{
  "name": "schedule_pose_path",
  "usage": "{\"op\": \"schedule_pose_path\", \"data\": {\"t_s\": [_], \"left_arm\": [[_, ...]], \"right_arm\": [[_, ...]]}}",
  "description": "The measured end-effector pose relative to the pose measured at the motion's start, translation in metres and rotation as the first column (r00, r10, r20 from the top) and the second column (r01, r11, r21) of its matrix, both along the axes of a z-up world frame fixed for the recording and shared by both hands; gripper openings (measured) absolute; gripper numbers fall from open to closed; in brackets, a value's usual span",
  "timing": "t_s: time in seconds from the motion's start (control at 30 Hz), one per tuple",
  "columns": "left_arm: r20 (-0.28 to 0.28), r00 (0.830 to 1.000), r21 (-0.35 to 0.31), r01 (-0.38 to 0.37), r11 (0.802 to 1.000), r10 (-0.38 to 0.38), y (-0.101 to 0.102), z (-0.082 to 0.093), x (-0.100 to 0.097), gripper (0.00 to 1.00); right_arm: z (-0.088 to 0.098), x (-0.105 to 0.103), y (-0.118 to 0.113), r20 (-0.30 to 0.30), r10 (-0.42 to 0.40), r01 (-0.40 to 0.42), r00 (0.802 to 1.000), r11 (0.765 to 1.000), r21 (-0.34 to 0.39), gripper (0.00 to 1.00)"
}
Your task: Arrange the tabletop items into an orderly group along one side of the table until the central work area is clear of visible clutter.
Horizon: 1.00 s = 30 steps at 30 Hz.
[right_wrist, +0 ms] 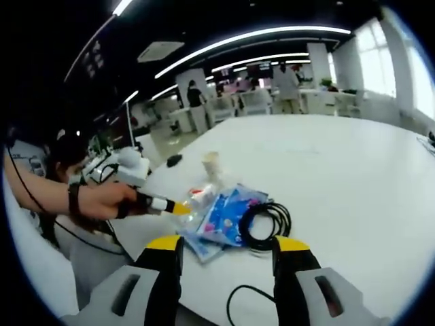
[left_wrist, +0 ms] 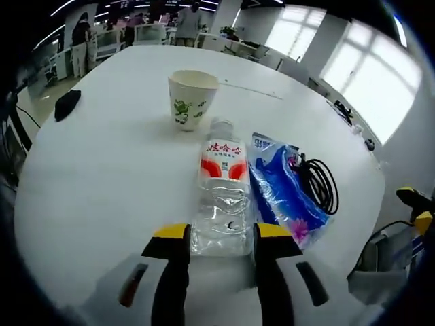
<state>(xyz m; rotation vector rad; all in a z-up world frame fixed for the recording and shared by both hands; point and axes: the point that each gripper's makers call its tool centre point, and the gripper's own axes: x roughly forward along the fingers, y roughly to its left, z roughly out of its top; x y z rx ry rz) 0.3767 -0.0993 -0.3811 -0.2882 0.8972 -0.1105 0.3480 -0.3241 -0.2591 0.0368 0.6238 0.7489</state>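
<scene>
Water bottle, clear plastic, lay on its side on the white surface, base end between the jaws of the left gripper; the jaws sat close on both sides of the base, apparently gripping it, though firm contact couldn't be confirmed. Just right of it lay a blue plastic pouch, touching or nearly touching the bottle, and a coiled black cable rested at the pouch's far edge. A paper cup stood upright beyond the bottle cap, apart from it. A small black object sat well apart near the surface's left edge. In the right gripper view the right gripper hovered with jaws wide, holding nothing, pointed at the same cluster: cable, pouch, bottle, cup, with the left gripper coming in from the left, held by a hand. Judgement: the step was moving the bottle; grip low and square on the base, since thin plastic could crush or slip, and slide or lift it without dragging the pouch or tipping the cup. Bottle label was red, orange and white with Chinese characters, not reliably readable; cup carried a green print, pouch had white lettering too small to read.
</scene>
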Motion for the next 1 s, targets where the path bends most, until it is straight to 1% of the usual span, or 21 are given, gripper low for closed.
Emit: {"op": "schedule_pose_path", "data": {"t_s": [0.1,0.2,0.3,0.37,0.4,0.43,0.5,0.57,0.63,0.7,0.77,0.8,0.83,0.97,1.0], "left_arm": [[-0.003,1.0,0.009,0.006,1.0,-0.006,-0.001,0.001,-0.004,0.34],[-0.007,1.0,0.004,0.001,1.0,-0.001,0.008,-0.007,-0.006,0.34],[-0.012,1.0,0.001,-0.003,1.0,0.003,0.003,-0.008,-0.013,0.34],[-0.016,1.0,-0.001,-0.009,1.0,0.009,0.007,-0.008,-0.019,0.34],[-0.016,1.0,-0.002,-0.014,1.0,0.014,0.002,-0.006,-0.031,0.34],[-0.019,1.0,-0.006,-0.017,1.0,0.016,0.001,-0.005,-0.039,0.34],[-0.023,1.0,-0.009,-0.021,1.0,0.02,0.005,-0.004,-0.045,0.34],[-0.031,0.999,-0.009,-0.026,1.0,0.026,0.006,-0.003,-0.058,0.34],[-0.038,0.999,-0.003,-0.031,1.0,0.031,0.014,-0.005,-0.067,0.34],[-0.045,0.998,-0.001,-0.035,0.999,0.035,0.018,-0.008,-0.074,0.34],[-0.051,0.998,0.001,-0.04,0.999,0.04,0.027,-0.011,-0.075,0.34],[-0.054,0.998,0.002,-0.044,0.999,0.044,0.02,-0.008,-0.078,0.34],[-0.058,0.997,0.002,-0.046,0.999,0.046,0.019,-0.008,-0.08,0.34],[-0.087,0.995,0.015,-0.047,0.999,0.048,0.022,-0.007,-0.093,0.34],[-0.097,0.994,0.017,-0.049,0.999,0.051,0.02,-0.007,-0.1,0.34]], "right_arm": [[-0.002,0.002,-0.003,-0.003,-0.002,0.002,1.0,1.0,-0.003,0.53],[-0.003,0.003,-0.005,-0.006,-0.004,0.004,1.0,1.0,-0.006,0.52],[-0.004,0.003,-0.005,-0.008,-0.005,0.005,1.0,1.0,-0.004,0.52],[-0.006,0.003,-0.004,-0.01,-0.004,0.004,1.0,1.0,-0.004,0.52],[-0.007,0.003,-0.003,-0.011,-0.004,0.004,1.0,1.0,-0.003,0.52],[-0.008,0.002,0.0,-0.014,-0.002,0.002,1.0,1.0,0.001,0.52],[-0.007,0.001,0.004,-0.02,0.001,0.0,1.0,1.0,0.006,0.52],[-0.007,-0.001,0.009,-0.022,0.008,-0.007,1.0,1.0,0.011,0.52],[-0.008,-0.001,0.014,-0.024,0.021,-0.021,0.999,1.0,0.014,0.52],[-0.009,-0.003,0.019,-0.028,0.036,-0.036,0.999,0.999,0.013,0.52],[-0.011,-0.003,0.022,-0.03,0.046,-0.046,0.998,0.999,0.013,0.52],[-0.01,-0.005,0.024,-0.03,0.05,-0.05,0.998,0.999,0.014,0.52],[-0.01,-0.006,0.025,-0.031,0.053,-0.053,0.998,0.998,0.015,0.52],[-0.011,-0.005,0.027,-0.033,0.064,-0.064,0.997,0.998,0.015,0.51],[-0.011,-0.005,0.028,-0.034,0.067,-0.066,0.997,0.998,0.016,0.51]]}}
